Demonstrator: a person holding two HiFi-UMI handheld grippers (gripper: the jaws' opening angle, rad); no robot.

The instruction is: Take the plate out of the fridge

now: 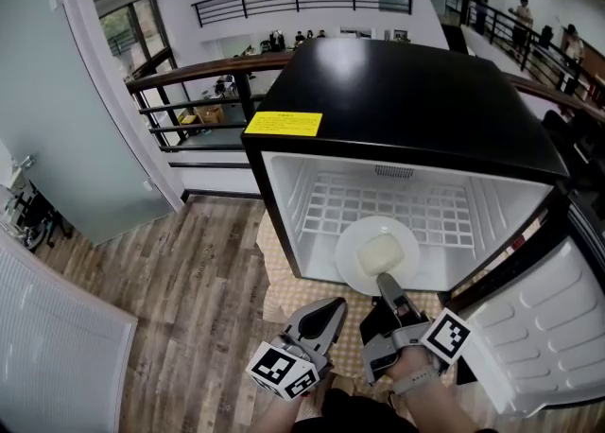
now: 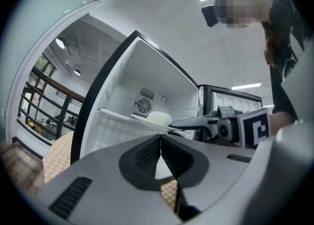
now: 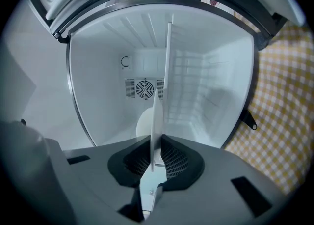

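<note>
Hanging at the near left above the brown wood-plank floor (image 1: 189, 270), the left gripper (image 1: 333, 306) has its two dark jaws pressed together with nothing between them, and it points toward the fridge without touching it. Just right of it and farther off stands the small fridge with a glossy black top (image 1: 406, 91), a rectangular yellow label (image 1: 284, 123) on its front edge and a white inside. It stands on a yellow-and-white checked mat (image 1: 281, 275).

Inside lies a white wire shelf (image 1: 378, 204), and a round fan grille (image 3: 144, 89) shows in the back wall. The round white plate (image 1: 354, 240) sits level at the front of the compartment, its far part over the shelf and its near rim out past the front lip. Whether it rests on the shelf cannot be told. A pale cream block (image 1: 382, 253) lies on its middle.

The right gripper (image 1: 386, 281) reaches in from the near side, and its jaws are clamped on the plate's near rim. Far right, the fridge's white-lined door (image 1: 558, 327) stands swung open.
</note>
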